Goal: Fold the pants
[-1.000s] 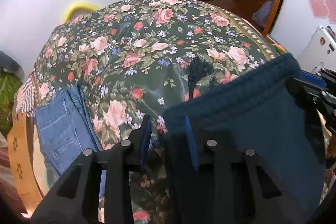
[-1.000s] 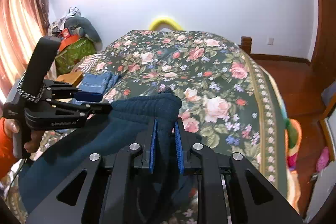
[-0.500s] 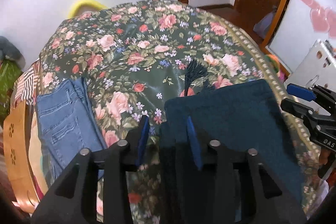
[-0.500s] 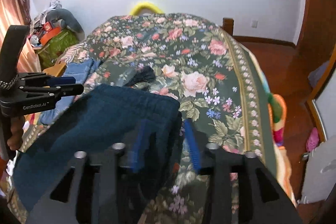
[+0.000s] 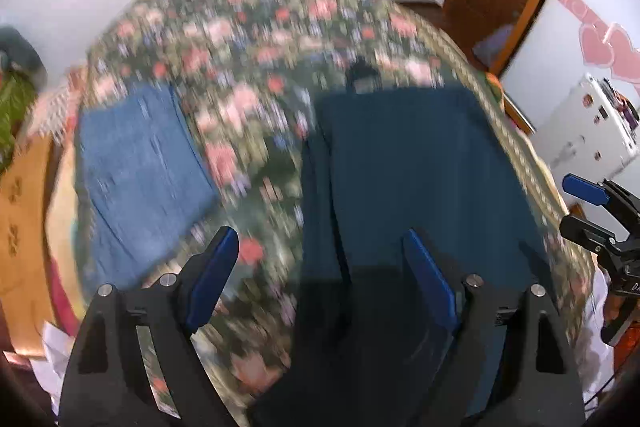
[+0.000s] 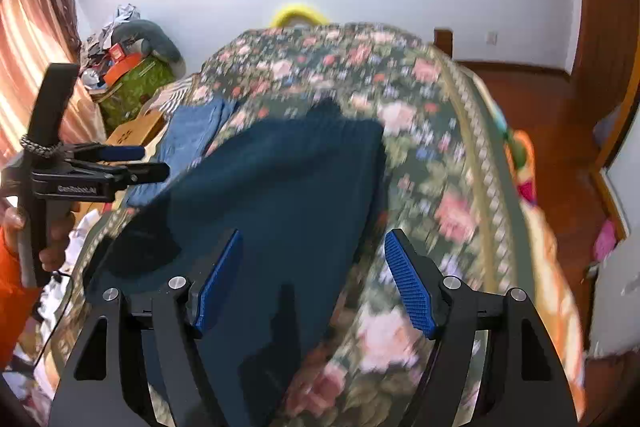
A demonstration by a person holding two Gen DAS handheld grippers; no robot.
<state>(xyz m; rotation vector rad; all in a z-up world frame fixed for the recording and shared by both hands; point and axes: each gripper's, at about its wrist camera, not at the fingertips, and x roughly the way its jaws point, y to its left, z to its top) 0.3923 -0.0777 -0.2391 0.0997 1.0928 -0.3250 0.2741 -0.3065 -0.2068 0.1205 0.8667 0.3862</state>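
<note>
Lying flat on the floral bedspread (image 6: 448, 155), the dark teal pants (image 6: 280, 187) look freshly folded over, so you seem to be at the release after a fold. Your left gripper (image 5: 320, 283) and right gripper (image 6: 316, 287) are both spreading their jaws, gripping nothing. Next you likely need a fresh grasp on one end for another fold.

Left gripper (image 5: 320, 267): jaws opening — spread wide, nothing pinched, tilted steeply down.
Right gripper (image 6: 314, 273): jaws opening — wide apart, nothing pinched.
</note>
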